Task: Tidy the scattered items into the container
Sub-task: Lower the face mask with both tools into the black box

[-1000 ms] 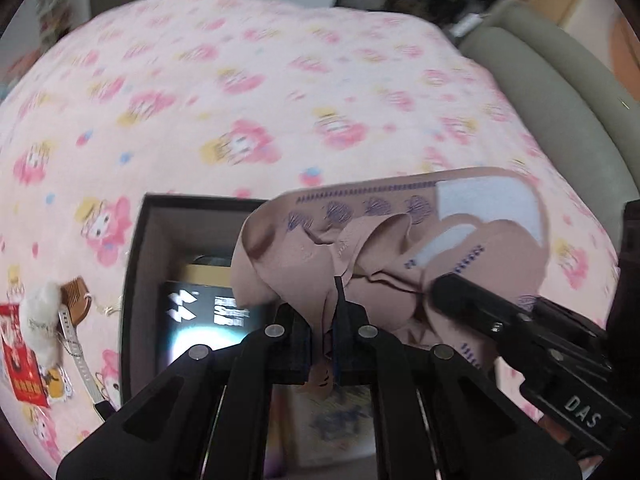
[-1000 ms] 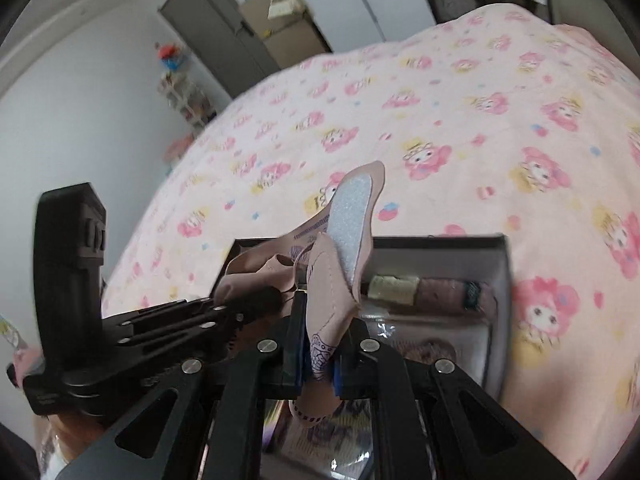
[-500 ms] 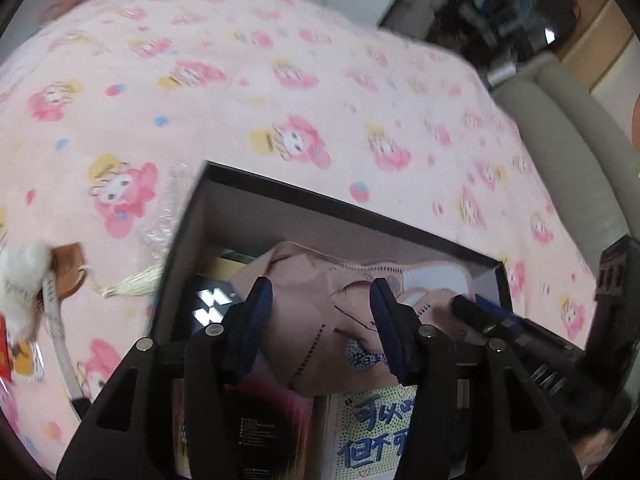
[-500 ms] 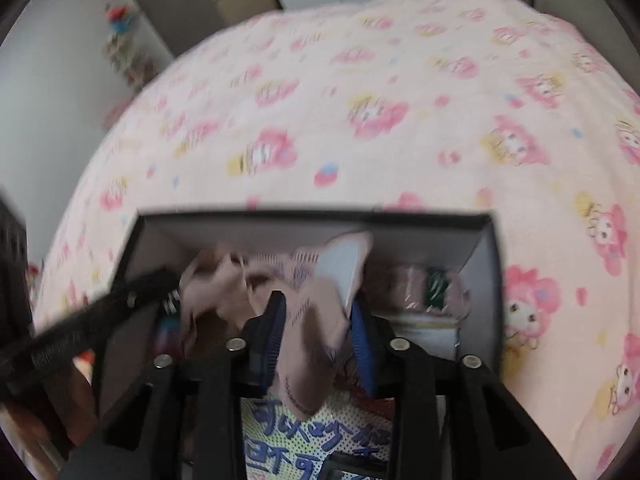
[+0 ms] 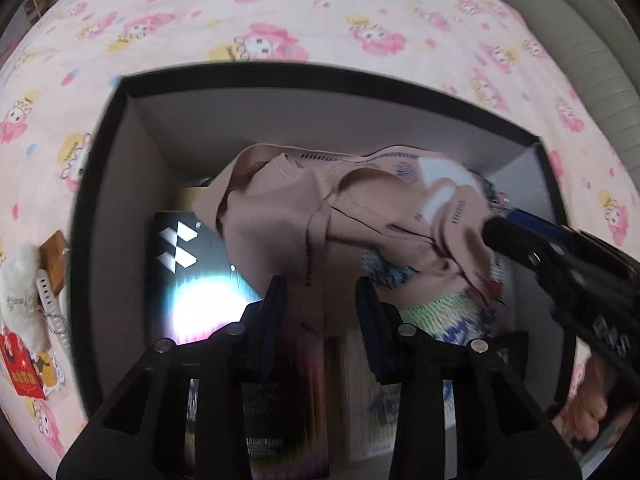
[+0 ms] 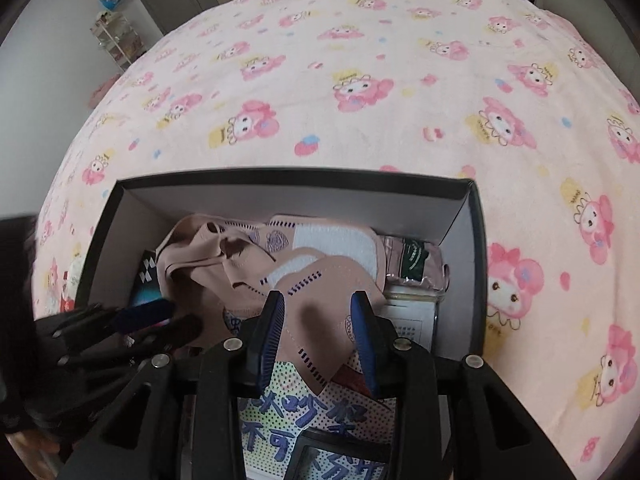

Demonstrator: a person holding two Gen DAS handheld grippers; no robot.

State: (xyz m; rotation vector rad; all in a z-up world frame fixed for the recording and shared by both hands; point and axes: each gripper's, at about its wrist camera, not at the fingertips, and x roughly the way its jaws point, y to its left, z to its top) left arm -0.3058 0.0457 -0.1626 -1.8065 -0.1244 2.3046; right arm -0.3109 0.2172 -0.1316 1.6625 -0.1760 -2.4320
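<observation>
Left gripper (image 5: 320, 296) jaws spread after just narrowing, right gripper (image 6: 318, 312) jaws spread and pinching nothing, both poised over the tan fabric brace (image 6: 288, 264) lying crumpled inside the black box (image 6: 296, 180), printed packets beneath, pink cartoon blanket (image 6: 360, 80) all around

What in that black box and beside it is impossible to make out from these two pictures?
- Box bottom: both views, covered by the beige garment and packages.
- Printed packet: right view, crossed by the right tool; lettering blurred in the left view.
- Items left of the box: left view, squeezed at the edge.
- Left tool: its body cut off below.
</observation>
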